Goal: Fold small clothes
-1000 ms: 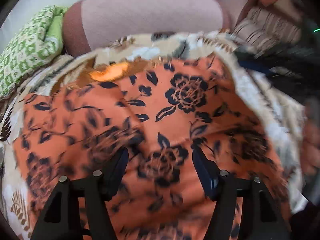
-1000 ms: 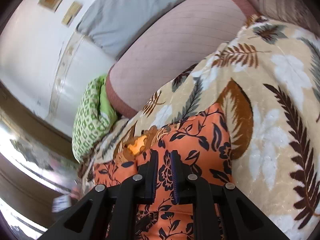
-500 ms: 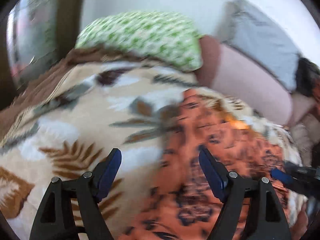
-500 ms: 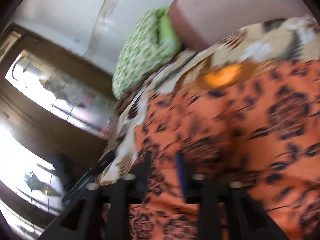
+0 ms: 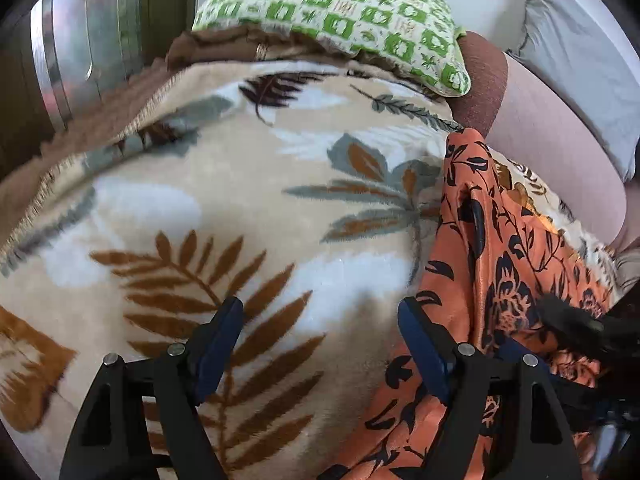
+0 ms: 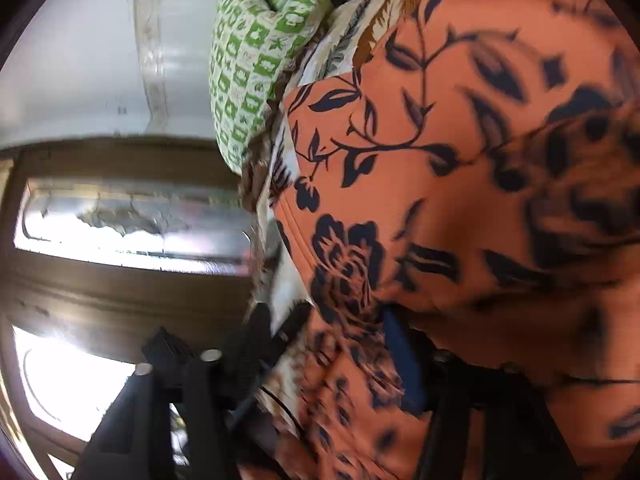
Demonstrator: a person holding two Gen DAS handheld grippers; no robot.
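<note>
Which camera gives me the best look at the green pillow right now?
The left wrist view. The green pillow lies sharp and nearly whole across the top, resting on the blanket. The right wrist view shows the pillow edge-on and bunched, partly cut off by the orange garment.

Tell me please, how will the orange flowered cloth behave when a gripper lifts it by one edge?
The orange flowered cloth is probably floppy: it already lies in soft folds and ridges on the leaf-print blanket. It looks thin, so likely light for its size. Its smooth surface may slide easily, so an edge could slip out.
</note>
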